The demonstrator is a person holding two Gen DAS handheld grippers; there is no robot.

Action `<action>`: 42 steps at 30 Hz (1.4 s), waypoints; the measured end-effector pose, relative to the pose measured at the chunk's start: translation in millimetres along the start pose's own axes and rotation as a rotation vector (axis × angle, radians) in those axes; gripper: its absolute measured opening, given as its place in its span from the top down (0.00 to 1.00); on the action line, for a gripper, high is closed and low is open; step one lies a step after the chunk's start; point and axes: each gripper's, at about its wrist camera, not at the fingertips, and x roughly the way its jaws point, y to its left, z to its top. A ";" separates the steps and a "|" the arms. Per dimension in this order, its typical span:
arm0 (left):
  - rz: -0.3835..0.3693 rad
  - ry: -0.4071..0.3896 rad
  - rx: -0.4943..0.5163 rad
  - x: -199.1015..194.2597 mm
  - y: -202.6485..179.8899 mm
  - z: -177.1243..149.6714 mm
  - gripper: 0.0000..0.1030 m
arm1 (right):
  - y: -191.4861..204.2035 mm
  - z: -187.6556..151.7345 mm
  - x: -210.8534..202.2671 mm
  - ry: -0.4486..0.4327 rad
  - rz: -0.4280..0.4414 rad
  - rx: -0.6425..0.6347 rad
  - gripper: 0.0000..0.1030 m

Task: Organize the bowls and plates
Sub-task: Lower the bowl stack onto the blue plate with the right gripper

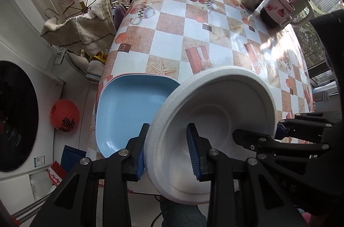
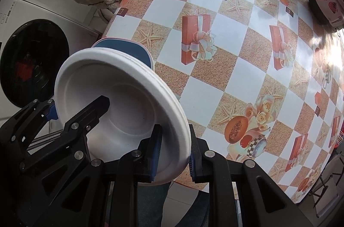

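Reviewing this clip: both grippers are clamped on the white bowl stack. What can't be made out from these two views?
- White bowl stack: exact count; rims merge in both views, only edge lines show.
- Blue plate: right part hidden by the bowls in the left view; a pink rim beneath suggests another plate, number unclear.
- Blue plate, right view: mostly hidden behind the bowls.
- Mug contents: not visible.

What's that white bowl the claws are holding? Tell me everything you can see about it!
The white bowl is round, with a wide flat rim, a deep smooth hollow and a matte, slightly grainy surface like pressed paper pulp. It looks empty and clean. It is tilted, lifted above the table's near edge, partly over the blue plate. The left claw pinches one side of its rim, and the right claw pinches the opposite side.
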 end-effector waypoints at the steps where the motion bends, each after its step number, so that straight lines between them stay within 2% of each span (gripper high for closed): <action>1: 0.003 0.000 -0.005 -0.4 2.1 -0.8 0.65 | 2.3 0.9 0.6 0.002 0.001 -0.005 0.77; 12: 0.016 -0.013 -0.099 -5.4 36.7 -11.6 0.65 | 35.5 9.1 9.9 0.017 0.014 -0.085 0.77; 16: 0.033 0.014 -0.132 0.6 50.1 -17.5 0.65 | 48.1 10.9 22.7 0.043 0.027 -0.108 0.77; 27: 0.100 0.057 -0.145 22.1 70.4 -7.5 0.65 | 60.4 36.5 52.1 0.072 0.055 -0.068 0.77; 37: 0.101 0.086 -0.142 39.2 73.1 -6.0 0.65 | 63.9 48.9 63.0 0.077 0.022 -0.080 0.77; 40: 0.112 0.075 -0.142 39.7 74.3 -7.2 0.62 | 65.5 50.8 65.0 0.078 0.023 -0.091 0.77; 42: 0.138 0.041 -0.136 35.7 74.1 -6.9 0.60 | 67.8 48.6 63.0 0.074 0.026 -0.096 0.77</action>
